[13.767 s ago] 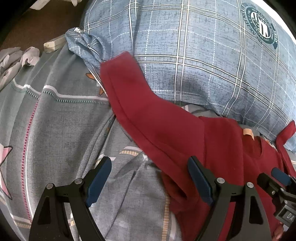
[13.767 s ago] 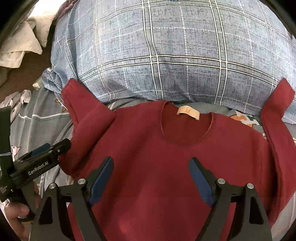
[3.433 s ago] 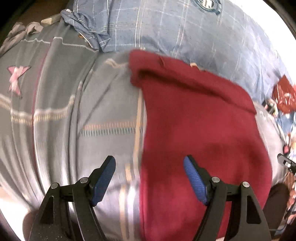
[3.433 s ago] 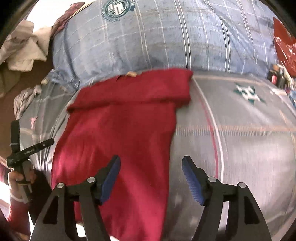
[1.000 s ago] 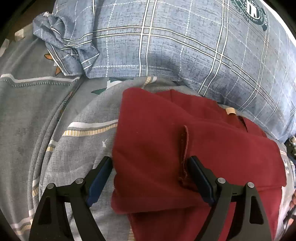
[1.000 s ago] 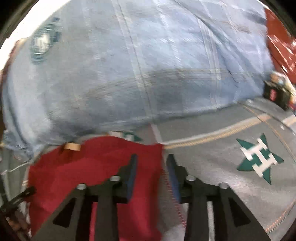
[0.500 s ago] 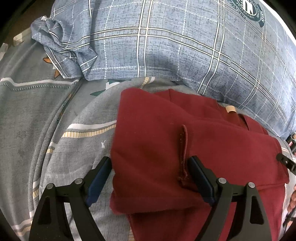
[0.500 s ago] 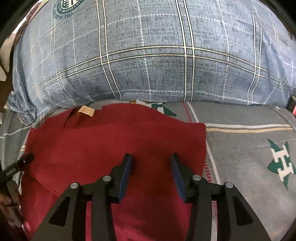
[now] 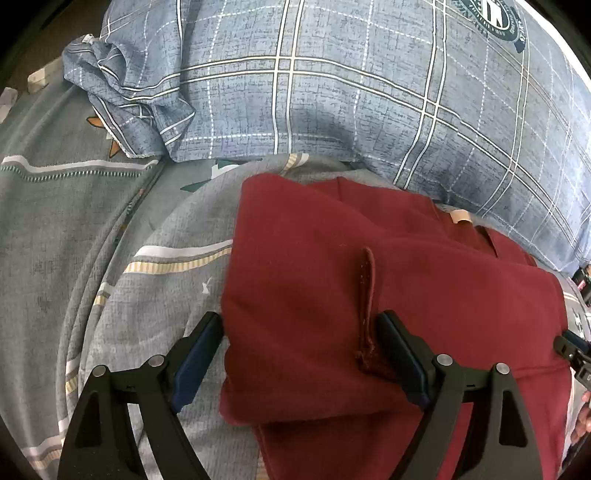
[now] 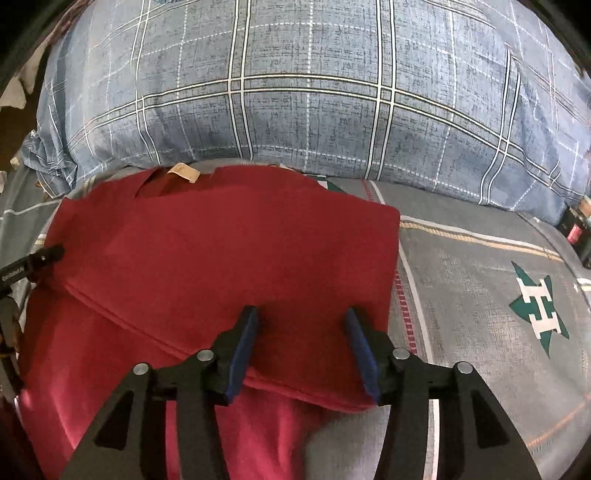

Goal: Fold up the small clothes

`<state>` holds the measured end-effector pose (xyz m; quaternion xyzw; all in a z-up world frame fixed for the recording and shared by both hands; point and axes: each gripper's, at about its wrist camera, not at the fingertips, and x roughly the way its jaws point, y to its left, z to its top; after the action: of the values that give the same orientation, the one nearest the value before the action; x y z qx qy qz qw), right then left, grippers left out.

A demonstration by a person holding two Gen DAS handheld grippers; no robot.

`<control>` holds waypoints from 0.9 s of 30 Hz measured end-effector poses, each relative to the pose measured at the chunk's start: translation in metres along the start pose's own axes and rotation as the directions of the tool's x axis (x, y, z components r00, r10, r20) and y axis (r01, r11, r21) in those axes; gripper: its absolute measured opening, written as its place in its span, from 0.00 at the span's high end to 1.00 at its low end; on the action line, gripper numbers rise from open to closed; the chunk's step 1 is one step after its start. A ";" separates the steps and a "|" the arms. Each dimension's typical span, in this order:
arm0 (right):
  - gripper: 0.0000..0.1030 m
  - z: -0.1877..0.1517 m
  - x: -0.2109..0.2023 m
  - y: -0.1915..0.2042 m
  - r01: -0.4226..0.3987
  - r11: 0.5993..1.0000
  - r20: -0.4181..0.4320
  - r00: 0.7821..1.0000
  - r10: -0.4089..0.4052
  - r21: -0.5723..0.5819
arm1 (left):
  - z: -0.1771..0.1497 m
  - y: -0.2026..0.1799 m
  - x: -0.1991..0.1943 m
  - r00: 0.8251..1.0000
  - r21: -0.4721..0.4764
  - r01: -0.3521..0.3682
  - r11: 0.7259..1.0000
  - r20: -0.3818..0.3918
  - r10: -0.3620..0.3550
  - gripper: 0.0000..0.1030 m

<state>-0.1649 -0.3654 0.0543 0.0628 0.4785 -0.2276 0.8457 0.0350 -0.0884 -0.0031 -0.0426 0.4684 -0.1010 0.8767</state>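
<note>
Now folded red shirt [image 9: 369, 295] lies beneath both spread, empty hand-held grippers: left [image 9: 301, 354], right [image 10: 302, 350].

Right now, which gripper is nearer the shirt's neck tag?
Hard to call; perhaps the right. The right gripper sits over the shirt near its right edge; the left gripper straddles its left edge. The tag lies far ahead of both.

A bed [image 9: 55, 229] fills the scene, covered in a grey sheet [image 10: 480, 295] with cream stripes and a green star motif. At the far side lies a blue plaid pillow [image 10: 314, 92] — its left corner crumpled, a round emblem [image 9: 493, 16] printed on it.
</note>
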 end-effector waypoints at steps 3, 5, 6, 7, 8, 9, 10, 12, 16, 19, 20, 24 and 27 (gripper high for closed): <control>0.49 -0.001 -0.006 -0.002 -0.013 0.999 0.000 1.000 0.013 0.029 | -0.006 0.002 -0.012 1.000 -0.004 0.007 1.000 -0.003 -0.007 0.18; 0.49 -0.005 -0.015 -0.003 -0.019 0.998 0.006 1.000 0.019 0.061 | -0.012 0.004 -0.026 1.000 0.005 0.015 1.000 0.006 -0.015 0.18; 0.49 -0.007 -0.025 -0.003 -0.034 0.997 0.016 0.999 0.033 0.075 | -0.017 0.005 -0.037 1.000 0.018 0.020 1.000 0.011 -0.020 0.18; 0.49 -0.011 -0.036 -0.002 -0.059 0.994 0.029 0.998 0.057 0.087 | -0.022 0.003 -0.045 1.000 0.031 0.021 0.999 0.014 -0.021 0.18; 0.49 -0.019 -0.051 -0.001 -0.097 0.989 0.054 0.994 0.091 0.110 | -0.027 0.002 -0.055 1.000 0.047 0.015 0.999 0.017 -0.016 0.18; 0.48 -0.027 -0.065 -0.001 -0.130 0.983 0.075 0.990 0.121 0.130 | -0.034 0.000 -0.067 1.000 0.067 0.004 0.998 0.022 -0.006 0.18; 0.45 -0.034 -0.074 0.000 -0.152 0.978 0.086 0.986 0.141 0.143 | -0.036 0.000 -0.076 1.000 0.075 0.001 0.997 0.027 -0.003 0.18; 0.42 -0.053 -0.094 0.003 -0.198 0.968 0.094 0.978 0.185 0.156 | -0.048 0.000 -0.101 0.999 0.087 0.002 0.996 0.051 -0.007 0.18; 0.40 -0.096 -0.126 0.009 -0.190 0.976 0.063 0.981 0.184 0.107 | -0.079 0.002 -0.140 0.998 0.102 0.016 0.995 0.064 -0.022 0.18; 0.37 -0.130 -0.144 0.005 -0.213 0.968 0.049 0.977 0.208 0.132 | -0.108 0.009 -0.166 0.999 0.117 0.012 0.993 0.046 -0.017 0.18; 0.35 -0.140 -0.147 0.002 -0.226 0.963 0.045 0.974 0.221 0.149 | -0.118 0.011 -0.174 0.999 0.120 0.017 0.993 0.041 -0.022 0.17; 0.32 -0.175 -0.156 -0.004 -0.232 0.955 0.015 0.972 0.233 0.183 | -0.156 0.030 -0.197 0.999 0.090 0.044 0.995 -0.004 -0.044 0.17; 0.32 -0.195 -0.159 -0.003 -0.209 0.962 -0.010 0.977 0.214 0.173 | -0.179 0.043 -0.207 0.998 0.049 0.063 0.997 -0.026 -0.062 0.18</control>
<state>-0.3882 -0.2531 0.0833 0.1894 0.4600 -0.1753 0.8496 -0.2194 0.0024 0.0585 -0.0342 0.4747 -0.1405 0.8682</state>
